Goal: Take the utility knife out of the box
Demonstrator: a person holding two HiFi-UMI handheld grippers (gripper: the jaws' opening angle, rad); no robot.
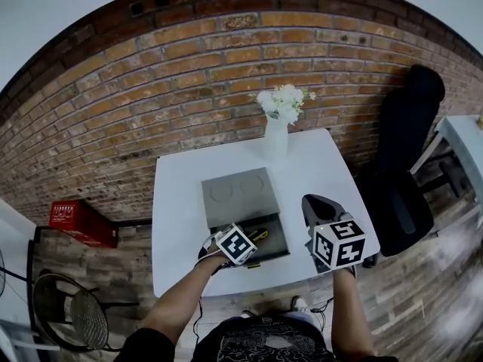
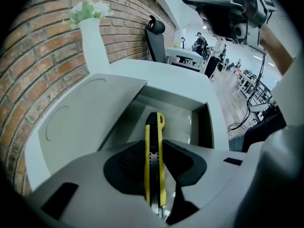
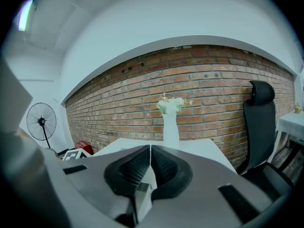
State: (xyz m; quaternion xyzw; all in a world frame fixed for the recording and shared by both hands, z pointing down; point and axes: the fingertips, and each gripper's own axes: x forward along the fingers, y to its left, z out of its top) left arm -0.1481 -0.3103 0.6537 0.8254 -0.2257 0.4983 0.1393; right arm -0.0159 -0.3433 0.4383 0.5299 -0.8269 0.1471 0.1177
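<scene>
A yellow and black utility knife (image 2: pixel 154 132) lies lengthwise in the open grey box (image 2: pixel 199 115), its far end poking past my jaws. My left gripper (image 2: pixel 154 150) reaches down into the box with its dark pads pressed on both sides of the knife. In the head view the left gripper (image 1: pixel 251 242) sits over the open tray of the box (image 1: pixel 278 241), with the knife (image 1: pixel 259 235) just showing as a yellow streak. The lid (image 1: pixel 238 194) is slid back toward the wall. My right gripper (image 1: pixel 317 206) hovers to the right of the box, shut and empty, its pads (image 3: pixel 161 163) touching.
A white vase of flowers (image 1: pixel 275 134) stands at the back of the white table (image 1: pixel 177 225), behind the box. A black office chair (image 1: pixel 404 153) is to the right, a red case (image 1: pixel 75 221) on the floor at left, and a standing fan (image 3: pixel 42 122) beyond.
</scene>
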